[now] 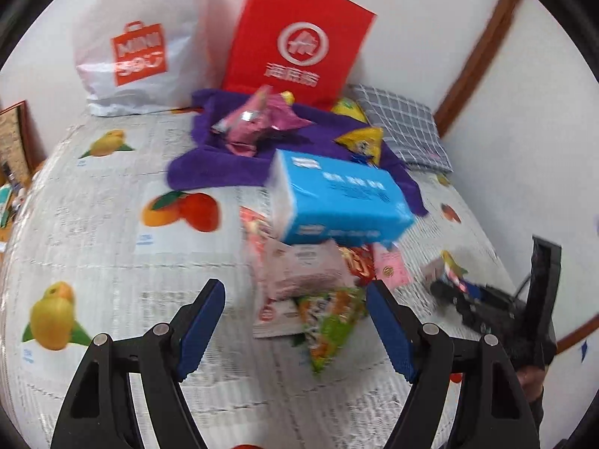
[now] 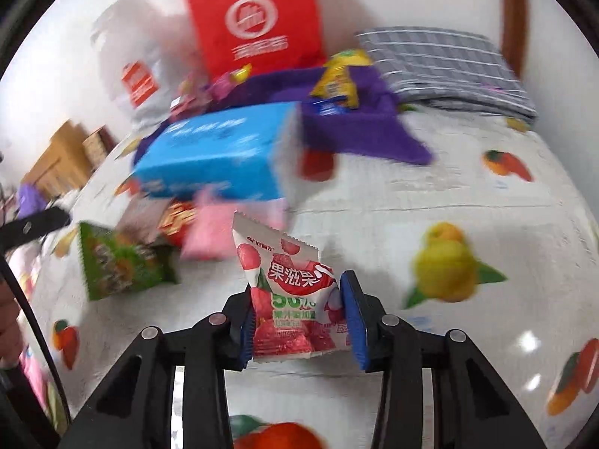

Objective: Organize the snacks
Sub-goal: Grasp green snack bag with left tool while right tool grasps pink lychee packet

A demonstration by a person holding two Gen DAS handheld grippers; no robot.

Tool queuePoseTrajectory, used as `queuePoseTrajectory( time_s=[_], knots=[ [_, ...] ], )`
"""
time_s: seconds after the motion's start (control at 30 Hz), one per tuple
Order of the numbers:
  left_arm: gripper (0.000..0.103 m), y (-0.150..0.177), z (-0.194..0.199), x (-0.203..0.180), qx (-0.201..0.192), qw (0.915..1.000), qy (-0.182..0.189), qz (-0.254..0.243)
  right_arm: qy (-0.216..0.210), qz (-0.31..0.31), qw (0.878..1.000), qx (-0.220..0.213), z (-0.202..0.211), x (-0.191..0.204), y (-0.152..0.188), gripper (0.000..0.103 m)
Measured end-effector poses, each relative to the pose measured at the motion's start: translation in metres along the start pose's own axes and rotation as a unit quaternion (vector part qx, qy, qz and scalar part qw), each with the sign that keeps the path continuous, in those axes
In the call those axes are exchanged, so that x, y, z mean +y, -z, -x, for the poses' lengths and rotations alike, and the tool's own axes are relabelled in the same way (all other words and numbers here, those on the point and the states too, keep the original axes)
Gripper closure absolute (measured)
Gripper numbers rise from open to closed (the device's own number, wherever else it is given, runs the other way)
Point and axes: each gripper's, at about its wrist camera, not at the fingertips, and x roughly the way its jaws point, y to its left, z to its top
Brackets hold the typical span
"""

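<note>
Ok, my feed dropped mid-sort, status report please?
Right gripper shut on red-and-white snack packet. Left gripper open, empty, above snack pile. Blue tissue pack sits on the pile.

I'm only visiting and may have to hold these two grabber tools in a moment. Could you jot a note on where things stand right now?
Right gripper: shut on a red-and-white lychee candy packet, lifted off the tablecloth.
Left gripper: open, empty, hanging over the snack pile.
Snacks: green packet and pale pink packet lie in the pile beside the blue tissue pack. Pink wrappers and yellow packets lie on the purple cloth in front of the red bag.
Done: one packet picked up.
Left: place it, then sort the pile; most is still loose.
</note>
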Motion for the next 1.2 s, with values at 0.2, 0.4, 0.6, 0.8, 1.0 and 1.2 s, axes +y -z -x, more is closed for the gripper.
queuePoseTrajectory(
  time_s=[0.2, 0.4, 0.6, 0.8, 1.0, 1.2],
  knots=[
    [0.026, 0.01, -0.026, -0.028, 0.03, 0.9989, -0.006, -0.036, -0.003, 0.002, 1.0, -0.006, -0.003, -0.014, -0.003, 0.063],
    [0.027, 0.023, -0.054, -0.042, 0.054, 0.9968, -0.032, -0.051, -0.008, 0.017, 1.0, -0.002, -0.018, -0.012, -0.007, 0.06],
    [0.042, 0.026, -0.059, -0.042, 0.041, 0.9966, -0.042, -0.057, -0.041, 0.015, 0.999, -0.002, -0.025, -0.011, -0.01, 0.043],
    [0.057, 0.028, -0.062, -0.036, 0.011, 0.9968, -0.04, -0.068, -0.042, 0.024, 0.999, 0.001, -0.026, -0.005, -0.009, 0.036],
    [0.057, 0.031, -0.062, -0.038, 0.0, 0.9963, -0.041, -0.076, -0.041, 0.035, 0.999, 0.005, -0.028, 0.0, -0.009, 0.029],
    [0.057, 0.031, -0.063, -0.033, 0.003, 0.9978, -0.024, -0.061, -0.019, 0.052, 0.998, 0.009, -0.03, 0.008, -0.009, 0.028]
  ],
)
